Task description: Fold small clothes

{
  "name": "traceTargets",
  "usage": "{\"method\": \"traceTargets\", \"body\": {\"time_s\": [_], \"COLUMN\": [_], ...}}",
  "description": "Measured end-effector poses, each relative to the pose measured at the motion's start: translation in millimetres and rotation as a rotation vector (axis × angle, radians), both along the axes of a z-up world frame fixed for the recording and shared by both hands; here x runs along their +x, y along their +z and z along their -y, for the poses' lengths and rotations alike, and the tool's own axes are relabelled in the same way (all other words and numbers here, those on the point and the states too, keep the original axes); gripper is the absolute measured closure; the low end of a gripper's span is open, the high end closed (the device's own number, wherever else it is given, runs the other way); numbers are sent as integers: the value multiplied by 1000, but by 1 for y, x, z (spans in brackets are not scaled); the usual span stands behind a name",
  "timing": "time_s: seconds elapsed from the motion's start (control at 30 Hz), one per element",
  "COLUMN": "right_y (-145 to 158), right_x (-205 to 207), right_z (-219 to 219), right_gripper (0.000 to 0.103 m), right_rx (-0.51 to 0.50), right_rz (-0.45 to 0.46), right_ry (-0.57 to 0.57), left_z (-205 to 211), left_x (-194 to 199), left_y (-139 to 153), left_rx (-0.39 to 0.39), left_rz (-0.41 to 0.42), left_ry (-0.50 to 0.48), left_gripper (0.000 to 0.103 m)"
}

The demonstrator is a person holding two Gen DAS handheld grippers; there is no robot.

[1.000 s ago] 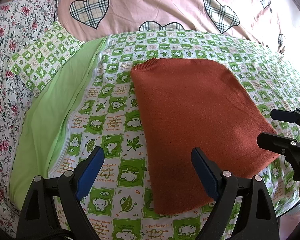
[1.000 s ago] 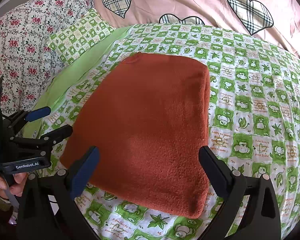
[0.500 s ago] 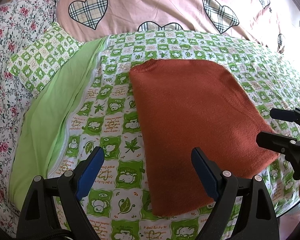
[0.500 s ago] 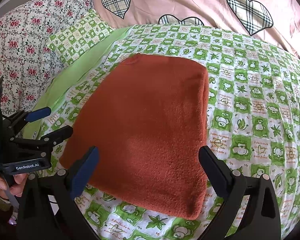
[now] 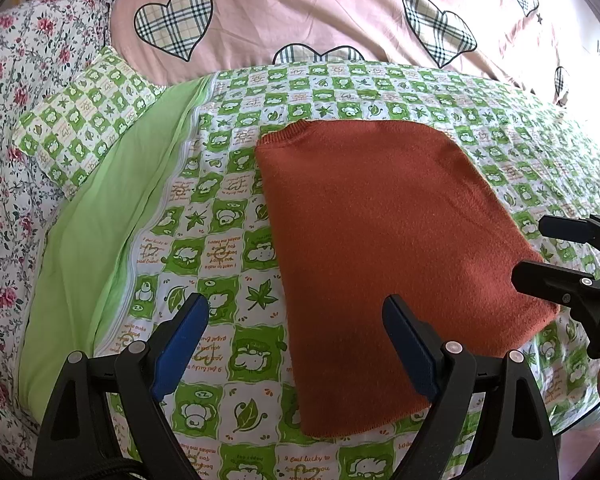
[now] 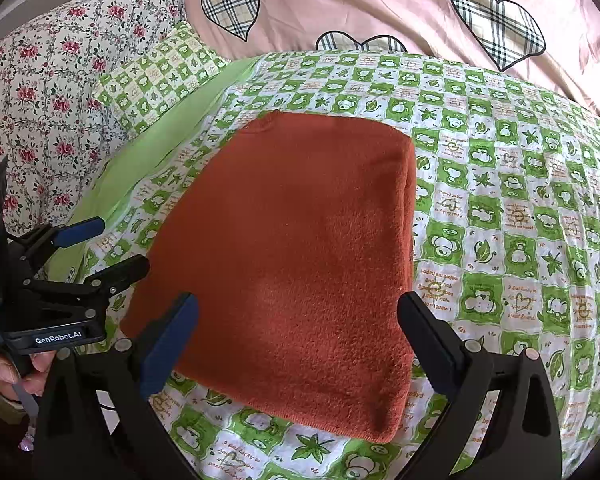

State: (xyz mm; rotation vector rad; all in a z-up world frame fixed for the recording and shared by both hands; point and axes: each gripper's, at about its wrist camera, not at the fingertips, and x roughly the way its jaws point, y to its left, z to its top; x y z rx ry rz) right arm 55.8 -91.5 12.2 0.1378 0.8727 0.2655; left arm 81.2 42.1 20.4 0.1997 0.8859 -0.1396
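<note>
A rust-orange knit garment (image 5: 384, 248) lies folded flat in a rectangle on the green checked bedspread (image 5: 220, 240); it also shows in the right wrist view (image 6: 300, 256), its thick folded edge on the right. My left gripper (image 5: 296, 344) is open and empty, just above the garment's near left edge. My right gripper (image 6: 296, 340) is open and empty over the garment's near edge. The right gripper also shows in the left wrist view (image 5: 540, 252), and the left gripper in the right wrist view (image 6: 112, 248), both open.
A pink duvet with plaid hearts (image 5: 320, 16) lies behind. A green checked pillow (image 5: 84, 116) and a floral sheet (image 5: 12, 120) are at the left. A plain green sheet strip (image 5: 100, 220) runs beside the bedspread.
Both grippers have drawn back slightly toward me; the garment sits a little farther away in both views. The garment itself has not moved.
</note>
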Motion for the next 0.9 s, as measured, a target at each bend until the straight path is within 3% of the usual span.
{"method": "traceTargets", "body": {"time_s": [0.9], "right_y": [-8], "right_x": [17], "right_z": [21], "right_gripper": [4], "right_rx": [60], "right_rz": [22], "right_ry": [-33], "left_z": [0], "left_x": [28], "left_y": [-3], "left_rx": [-15], "left_rz": [-18], "left_ry": [53], "left_gripper": [14]}}
